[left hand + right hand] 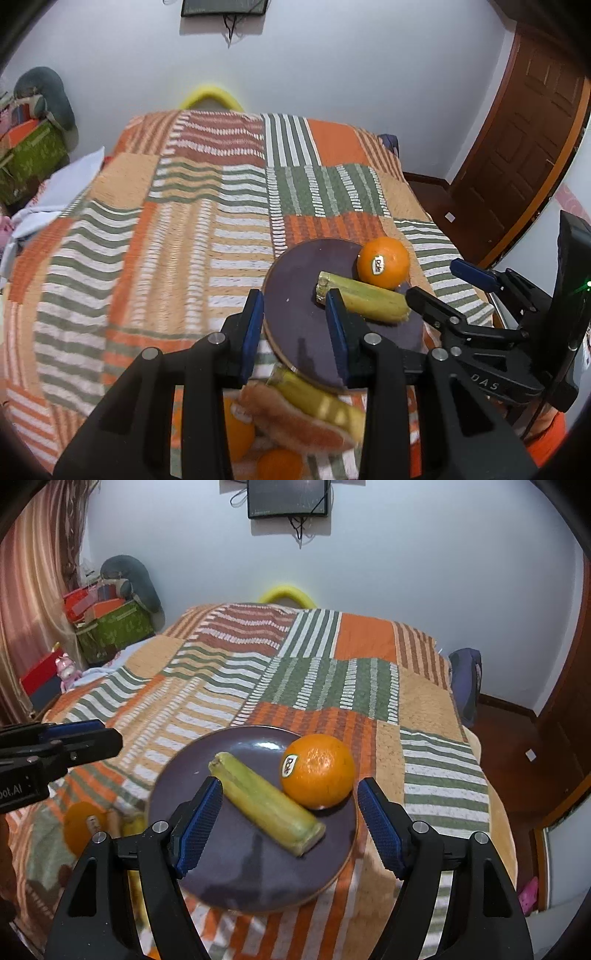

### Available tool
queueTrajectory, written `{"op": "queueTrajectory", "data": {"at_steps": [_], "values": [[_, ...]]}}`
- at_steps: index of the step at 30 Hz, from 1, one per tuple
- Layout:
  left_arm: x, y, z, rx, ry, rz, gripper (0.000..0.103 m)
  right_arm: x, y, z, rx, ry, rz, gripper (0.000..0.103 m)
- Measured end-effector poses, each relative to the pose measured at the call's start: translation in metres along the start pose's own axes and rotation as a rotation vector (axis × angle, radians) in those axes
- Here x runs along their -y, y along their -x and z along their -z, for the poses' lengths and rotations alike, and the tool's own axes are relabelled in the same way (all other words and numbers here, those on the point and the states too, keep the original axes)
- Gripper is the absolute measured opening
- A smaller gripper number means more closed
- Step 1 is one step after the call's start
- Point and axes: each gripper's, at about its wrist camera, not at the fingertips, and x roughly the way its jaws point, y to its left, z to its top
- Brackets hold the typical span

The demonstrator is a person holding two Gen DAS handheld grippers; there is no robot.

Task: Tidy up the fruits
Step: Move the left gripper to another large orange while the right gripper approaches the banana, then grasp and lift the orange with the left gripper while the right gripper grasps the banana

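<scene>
An orange (317,770) and a green stalk (266,803) already rest on the purple plate (192,856) on the bed, while both tools, right (288,825) and left (295,332), hover open and empty, with loose fruit (295,417) waiting at the plate's seven o'clock.

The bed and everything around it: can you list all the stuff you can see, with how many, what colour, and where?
plate: one, dark purple, on the bedspread
orange with sticker: one, orange, on the plate
sugarcane piece: one, yellow-green, on the plate, touching the orange
other fruit: several, orange, pink and yellow, on the bedspread beside the plate, blurred
bedspread: one, orange, green and white patchwork
screen: one, black, on the wall
door: one, brown, right
left gripper: black, blue pads, empty
right gripper: black, blue pads, open over the plate
</scene>
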Motion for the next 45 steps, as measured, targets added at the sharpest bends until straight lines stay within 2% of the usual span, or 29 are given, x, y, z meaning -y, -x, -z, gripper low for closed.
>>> {"op": "queueTrajectory", "data": {"at_steps": [6,14,17,19,27,34,41,45], "values": [[-0.007,0.037,0.015,0.019,-0.022,-0.033,0.035,-0.016,0.029,0.007,0.022,0.009,-0.013,0.073],[-0.032,0.062,0.048,-0.008,-0.011,-0.066,0.046,-0.039,0.042,0.025,0.006,0.039,-0.025,0.073],[-0.043,0.063,0.062,-0.036,0.0,-0.07,0.049,-0.046,0.039,0.034,-0.014,0.044,-0.029,0.073],[-0.047,0.06,0.069,-0.05,0.002,-0.075,0.056,-0.049,0.036,0.04,-0.03,0.041,-0.034,0.073],[-0.059,0.035,0.098,-0.14,0.012,-0.063,0.064,-0.052,0.012,0.069,-0.13,0.024,-0.078,0.072],[-0.062,0.009,0.105,-0.189,0.015,-0.059,0.064,-0.057,-0.002,0.082,-0.198,0.026,-0.151,0.055],[-0.063,-0.006,0.102,-0.2,0.017,-0.038,0.068,-0.065,-0.015,0.082,-0.23,0.051,-0.206,0.046],[-0.061,-0.015,0.101,-0.206,0.014,-0.04,0.068,-0.072,-0.023,0.084,-0.246,0.072,-0.229,0.037]]}}
